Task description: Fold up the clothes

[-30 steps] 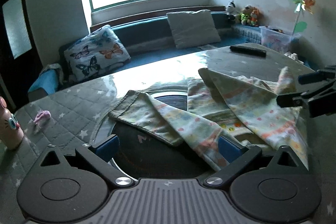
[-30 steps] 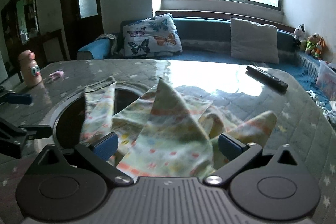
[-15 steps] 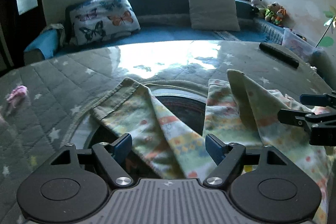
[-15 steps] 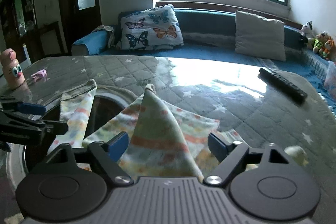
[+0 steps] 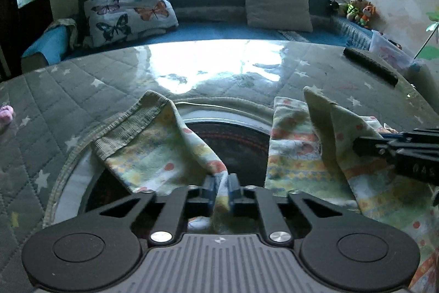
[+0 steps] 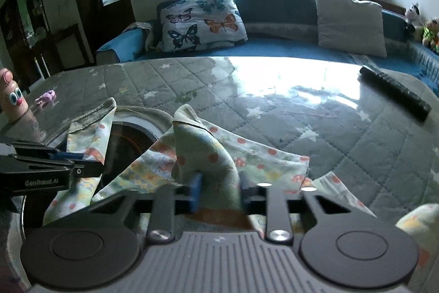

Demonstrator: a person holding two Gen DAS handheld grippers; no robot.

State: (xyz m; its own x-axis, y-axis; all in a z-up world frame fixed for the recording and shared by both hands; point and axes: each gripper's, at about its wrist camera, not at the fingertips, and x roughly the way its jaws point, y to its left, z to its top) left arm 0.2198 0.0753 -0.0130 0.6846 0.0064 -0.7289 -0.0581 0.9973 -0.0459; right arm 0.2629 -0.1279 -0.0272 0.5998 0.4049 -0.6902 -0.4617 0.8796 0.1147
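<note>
Pastel cotton, printed with small flowers and stripes, fills the left wrist view: the garment [image 5: 153,144] lies rumpled on the quilted star-patterned table cover [image 5: 68,100], draped partly over a dark round inset [image 5: 236,142] just ahead of the fingers; the left gripper [image 5: 220,190] points down at a slant toward the table, and its jaws have just been closing, now pinched tight on a narrow fold of the cloth that rises between the blue pads [image 5: 209,187]; a ribbed hem of the garment stretches away ahead and to the left; to the right of this gripper the right gripper [image 5: 395,148] reaches in from the picture's edge, its tips against a raised peak of the same cloth; a black remote [image 5: 370,67] lies far ahead on the right, near the table's edge.

From the right wrist view the right gripper [image 6: 219,191] also tilts downward; its jaws have just been closing and now clamp a bunched peak of the garment [image 6: 203,147], which stands up between the pads and partly hides the right-hand one; the left gripper [image 6: 82,165] lies to the left, level with it, its tips shut on the cloth beside the dark inset [image 6: 129,139]; farther left stand a pink figurine [image 6: 12,98] and a small pink object [image 6: 46,96]; the remote [image 6: 395,92] lies ahead to the right.
</note>
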